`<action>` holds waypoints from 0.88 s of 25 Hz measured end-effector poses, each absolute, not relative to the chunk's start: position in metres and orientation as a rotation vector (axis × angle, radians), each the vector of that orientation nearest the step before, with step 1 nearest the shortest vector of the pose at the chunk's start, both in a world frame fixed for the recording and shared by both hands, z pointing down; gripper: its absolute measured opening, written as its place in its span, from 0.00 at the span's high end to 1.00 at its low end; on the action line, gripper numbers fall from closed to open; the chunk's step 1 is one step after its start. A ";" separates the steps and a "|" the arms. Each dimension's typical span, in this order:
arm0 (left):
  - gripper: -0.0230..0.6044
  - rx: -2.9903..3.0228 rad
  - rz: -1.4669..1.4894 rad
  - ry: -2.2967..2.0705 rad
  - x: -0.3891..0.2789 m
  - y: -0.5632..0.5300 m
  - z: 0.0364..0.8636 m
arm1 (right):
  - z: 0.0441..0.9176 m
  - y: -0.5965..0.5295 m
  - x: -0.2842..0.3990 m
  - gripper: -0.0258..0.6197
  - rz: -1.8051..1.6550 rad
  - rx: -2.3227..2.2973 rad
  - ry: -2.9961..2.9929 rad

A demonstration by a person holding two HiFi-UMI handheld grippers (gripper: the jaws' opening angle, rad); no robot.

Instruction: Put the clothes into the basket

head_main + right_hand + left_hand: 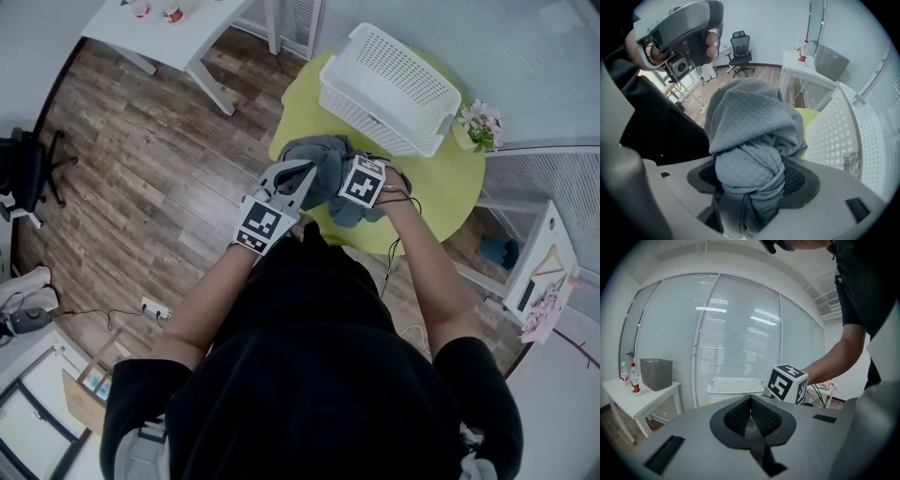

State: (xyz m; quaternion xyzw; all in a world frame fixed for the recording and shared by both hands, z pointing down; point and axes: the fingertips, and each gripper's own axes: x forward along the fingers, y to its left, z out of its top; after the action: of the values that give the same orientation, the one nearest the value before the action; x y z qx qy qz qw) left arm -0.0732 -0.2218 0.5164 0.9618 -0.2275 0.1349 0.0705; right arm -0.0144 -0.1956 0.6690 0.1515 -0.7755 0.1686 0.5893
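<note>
The right gripper (752, 185) is clenching a bunched grey garment (750, 126). Its jaws are standing wide because the wad between the pads is thick, and folds are bulging out above the pads toward the top of the right gripper view. It is pointing steeply downward, probably so that the cloth is gathered in one lump and can clear the rim of the basket (370, 114) rather than trail across the table (441, 192).

The left gripper (751, 416) is clamped on nothing. In the left gripper view its mesh pads are meeting in a tight seam with no cloth between them, and it is facing roughly level toward the basket, which is showing at the centre left of that frame. It looks to be only standing by.

In the head view the garment is sitting at the centre of the frame, over the near edge of the round yellow-green table, below and left of the white basket. The left gripper is just to its left; whether its tip is touching the cloth I cannot tell. The garment is not yet in the basket, whose perforated wall is filling the right side of the right gripper view, close beside the cloth.
</note>
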 end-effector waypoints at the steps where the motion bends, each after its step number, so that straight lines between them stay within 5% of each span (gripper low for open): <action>1: 0.95 2.903 0.402 -0.676 -0.071 -0.222 0.513 | 0.664 -0.196 -0.013 0.40 0.392 0.360 -1.808; 22: 0.95 3.034 0.275 -0.590 -0.018 -0.247 0.437 | 0.562 -0.227 0.035 0.40 0.360 0.564 -1.794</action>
State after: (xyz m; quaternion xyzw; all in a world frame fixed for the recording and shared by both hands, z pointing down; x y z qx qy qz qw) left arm -0.0176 -0.2474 0.4365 0.9776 -0.1900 0.0885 0.0194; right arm 0.0347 -0.2272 0.5619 0.2410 -0.7660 0.1539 0.5757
